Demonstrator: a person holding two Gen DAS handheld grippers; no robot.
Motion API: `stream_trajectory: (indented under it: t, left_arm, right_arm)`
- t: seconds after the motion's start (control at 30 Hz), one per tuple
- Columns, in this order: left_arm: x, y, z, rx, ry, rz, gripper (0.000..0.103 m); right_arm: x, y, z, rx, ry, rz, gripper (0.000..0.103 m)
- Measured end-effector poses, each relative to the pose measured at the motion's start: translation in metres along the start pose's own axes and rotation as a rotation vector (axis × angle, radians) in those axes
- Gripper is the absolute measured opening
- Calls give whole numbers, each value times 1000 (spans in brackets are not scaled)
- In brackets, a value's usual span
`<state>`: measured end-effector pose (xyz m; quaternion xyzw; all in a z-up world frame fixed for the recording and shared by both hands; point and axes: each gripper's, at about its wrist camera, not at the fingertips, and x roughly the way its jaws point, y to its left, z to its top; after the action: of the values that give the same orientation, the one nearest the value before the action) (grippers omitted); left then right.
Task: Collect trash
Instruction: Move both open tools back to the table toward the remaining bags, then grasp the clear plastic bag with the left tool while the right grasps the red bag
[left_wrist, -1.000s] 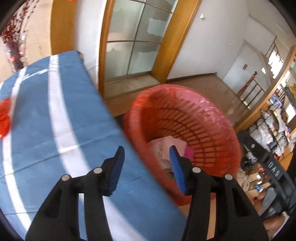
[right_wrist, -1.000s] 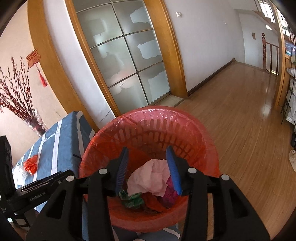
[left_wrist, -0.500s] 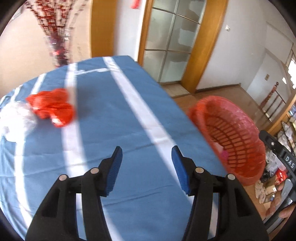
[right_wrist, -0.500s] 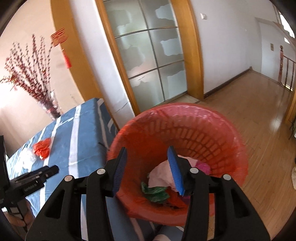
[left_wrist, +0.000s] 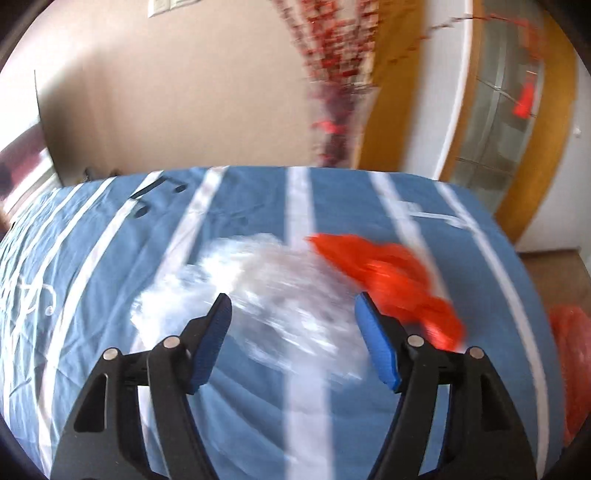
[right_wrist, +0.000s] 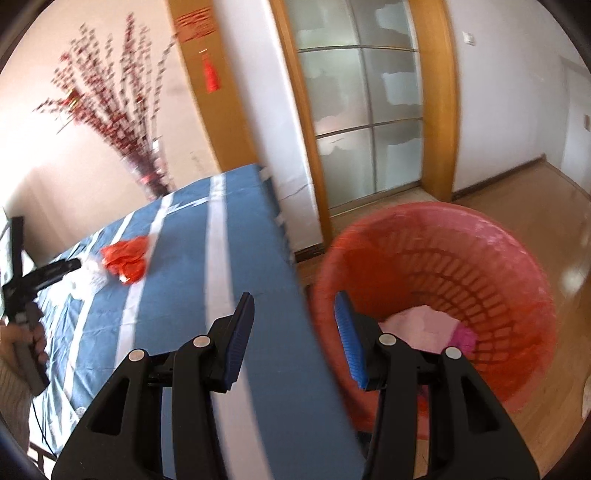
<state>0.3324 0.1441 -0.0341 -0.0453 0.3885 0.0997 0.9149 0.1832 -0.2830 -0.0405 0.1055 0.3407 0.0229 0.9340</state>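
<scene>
Our left gripper (left_wrist: 291, 339) is wide open and holds nothing. Its blue pads (left_wrist: 212, 343) stand on either side of the clear plastic (left_wrist: 258, 291), a crumpled wad that lies on the blue striped cloth (left_wrist: 147, 258) just in front of the jaws. The picture is blurred, so we cannot tell if the pads already touch it. Just beside the wad, to its right, lies the red bag (left_wrist: 391, 280); the two seem to touch or overlap at the edge, but we cannot say which.

For this step we judge that the wad is the thing to take. It looks light and springy, so we should go low, close to the cloth, and centre the jaws on its thickest part before we close. If we close too high, only a thin fold may be caught and it could slip out. We should also take care not to pinch the cloth together with it.

Our right gripper (right_wrist: 291, 325) is open too, less wide, and empty. It hangs over the table edge, beside the red basket (right_wrist: 517, 266), which stands on the wooden floor and already has pink and white trash (right_wrist: 424, 321) inside. From this view the red bag and the wad lie well apart from the basket, far across the table.
</scene>
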Motion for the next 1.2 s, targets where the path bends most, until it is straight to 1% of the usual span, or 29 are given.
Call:
stream_trajectory:
  t: [0.1,0.23,0.33,0.4,0.47,0.5,0.53,0.57,0.6,0.67,0.8,0.9,1.03,1.1,1.13,1.2]
  left_arm:
    - [17,21,3,-27,22,41,68]
    - [43,29,2,-45,82,33,70]
    - [56,36,-1,-51,109,21,69]
    - [57,38,-3,-48,105,19,63]
    - [55,39,-5,-28,91,29,39]
    - [55,42,-5,-26,85,28,34]
    - [55,45,-5,-28,82,27,23]
    - [56,48,-4,-30,81,25,18]
    - [56,53,-3,-37,80,19,16]
    - [53,61,-2,-48,73,33,13]
    - [43,87,0,-97,45,63,13]
    - [35,107,3,-143,30,70,13]
    - [30,118,4,-158,22,74,13]
    - [28,120,3,-163,23,73,13]
    - [28,121,2,-163,24,72,13]
    - [26,122,0,-162,25,70,13]
  right_arm:
    - [8,25,2,-45,16,36,47]
    - [21,60,5,-99,40,91,47]
    - [30,83,8,-132,52,125,47]
    - [37,98,10,-147,61,147,47]
    - [44,110,11,-153,71,166,47]
    - [49,118,13,-157,80,181,47]
    - [53,123,14,-158,85,191,47]
    - [58,129,14,-159,94,207,47]
    - [63,136,15,-160,103,224,47]
    - [74,150,16,-167,121,251,47]
    - [98,176,18,-179,154,296,47]
    - [116,194,19,-198,178,302,47]
    - [141,214,17,-239,217,283,46]
    - [149,218,15,-255,234,263,43]
    - [152,219,14,-267,237,244,37]
    - [152,219,15,-273,232,221,14]
